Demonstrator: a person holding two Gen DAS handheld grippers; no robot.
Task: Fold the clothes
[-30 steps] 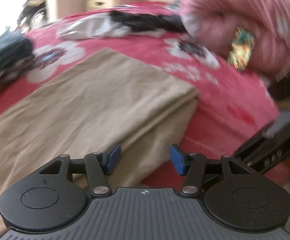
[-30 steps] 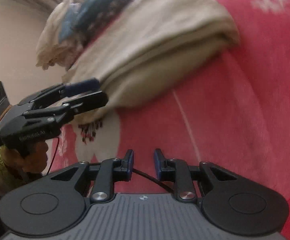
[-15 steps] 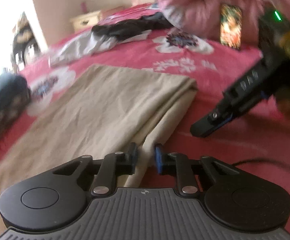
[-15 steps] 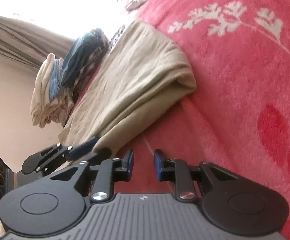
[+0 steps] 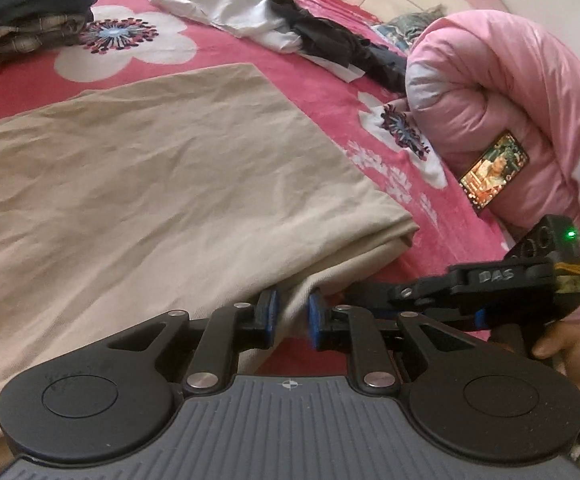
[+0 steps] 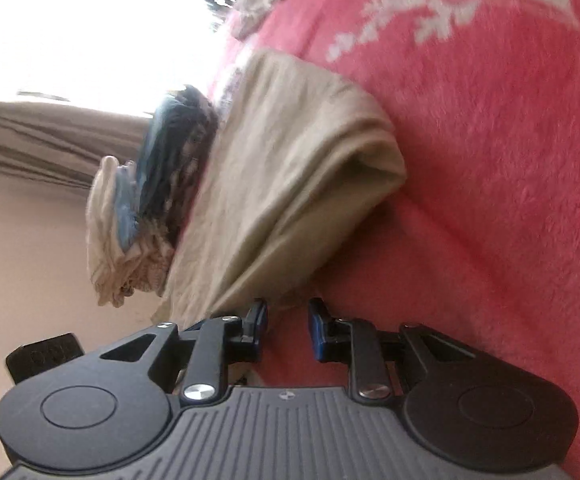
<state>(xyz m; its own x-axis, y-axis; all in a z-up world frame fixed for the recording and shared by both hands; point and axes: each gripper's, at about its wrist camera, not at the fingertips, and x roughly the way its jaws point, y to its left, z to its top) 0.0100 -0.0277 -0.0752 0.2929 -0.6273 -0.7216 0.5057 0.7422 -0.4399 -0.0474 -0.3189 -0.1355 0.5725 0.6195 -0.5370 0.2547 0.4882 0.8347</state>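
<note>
Pink fleece bedspread [image 5: 322, 92] with white flowers and red hearts covers the bed and fills both views. On it lies the folded beige cotton garment [image 5: 150, 184], spread flat over the near left of the left wrist view, its layered corner pointing right. In the right wrist view the same beige garment [image 6: 290, 184] runs from the near tool up toward the bright window. A rolled pink quilted duvet [image 5: 510, 112] sits at the far right, with a phone [image 5: 494, 174], its screen lit, leaning against it. At the far left is a stack of folded dark and checked clothes [image 5: 26, 12]; further back lie a crumpled white and grey garment [image 5: 230, 12] and a black garment [image 5: 338, 48] beside it. The right wrist view shows the folded stack [image 6: 158, 208] on edge, just beyond the beige garment.

The left tool [image 5: 292, 314] has just been closing and is clamped on the near edge of the beige garment, cloth pinched between its blue pads [image 5: 313, 320]. The right tool [image 6: 288, 326] stands with its jaws a little apart at the garment's near edge; the cloth reaches the gap but the pads do not press it. Seen from the left wrist, that right tool [image 5: 360, 294] comes in level from the right, held by a hand [image 5: 562, 348].
</note>
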